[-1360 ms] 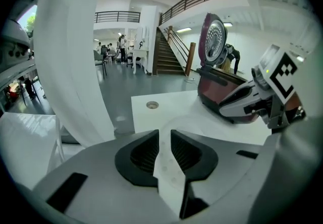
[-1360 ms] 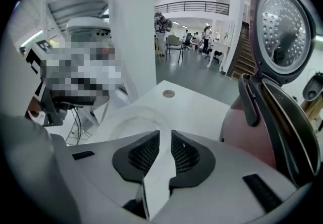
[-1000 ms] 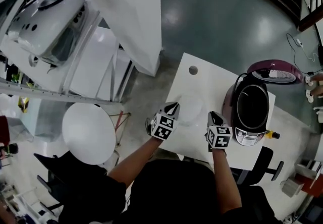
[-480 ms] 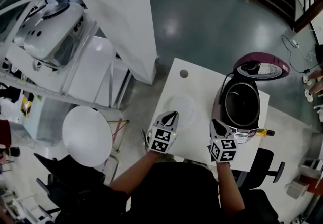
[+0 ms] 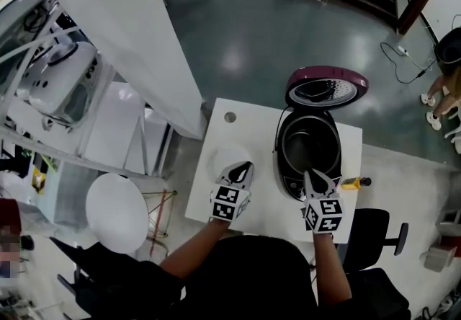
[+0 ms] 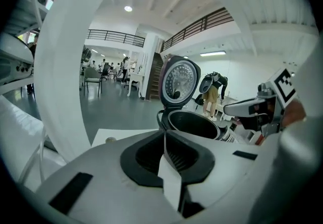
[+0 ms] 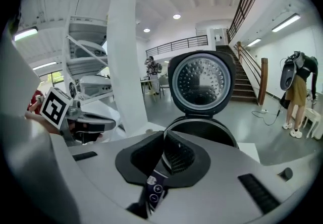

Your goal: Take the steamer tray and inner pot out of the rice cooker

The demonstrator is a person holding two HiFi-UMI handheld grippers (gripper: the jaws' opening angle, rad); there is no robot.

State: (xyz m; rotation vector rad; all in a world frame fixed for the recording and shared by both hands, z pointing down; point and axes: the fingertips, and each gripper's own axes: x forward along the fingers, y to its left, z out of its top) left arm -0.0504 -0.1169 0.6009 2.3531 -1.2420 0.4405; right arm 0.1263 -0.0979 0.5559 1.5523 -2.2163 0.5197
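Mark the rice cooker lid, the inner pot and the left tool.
rice cooker lid [image 5: 325,89]: head view, perforated inner face.
inner pot [image 5: 310,144]: head view, dark floor.
left tool [image 5: 248,165]: head view, shut tips.

- At centre right of the head view, the right claw [image 5: 312,174] covers the front rim and panel of the rice cooker [image 5: 310,140].
- The left claw [image 5: 246,166] overlaps part of a pale round thing [image 5: 222,156], which is too faint against the desk [image 5: 268,200] to identify.
- A small yellow-and-black thing [image 5: 351,183] right of the cooker is too small to tell.
- A person [image 5: 441,91] is cut off by the right edge.
- In both gripper views each claw's housing hides the cooker below its rim.
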